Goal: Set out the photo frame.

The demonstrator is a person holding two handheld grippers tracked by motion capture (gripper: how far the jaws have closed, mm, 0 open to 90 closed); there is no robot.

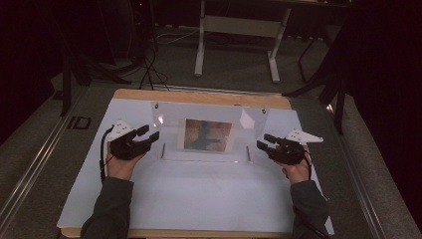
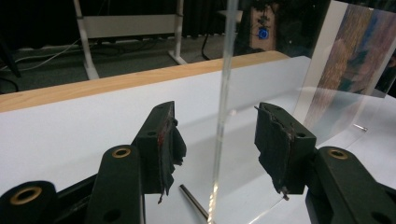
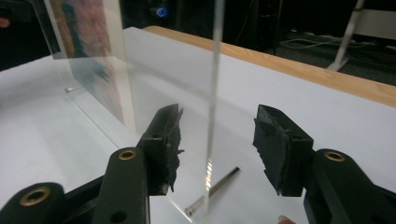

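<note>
Acrylic frame (image 1: 209, 132) edges stand between both sets of wide-open jaws, left gripper (image 1: 149, 137) and right gripper (image 1: 265, 141), nothing gripped; likely poised for lifting.

**Frame between two grippers**

A clear frame (image 1: 209, 133) stands upright near the middle of the table (image 1: 199, 199), toward its far side, with a picture (image 1: 208, 135) inside it. The left gripper (image 1: 149, 135) sits at the frame's left edge, the right gripper (image 1: 265, 141) at its right edge. In each gripper view, the frame's edge (image 2: 223, 107) (image 3: 212, 93) rises between the spread jaws, untouched. A pin (image 2: 194, 201) (image 3: 212, 191) lies on the table at each edge's foot. Desk legs (image 1: 238, 45) stand behind the table.
</note>
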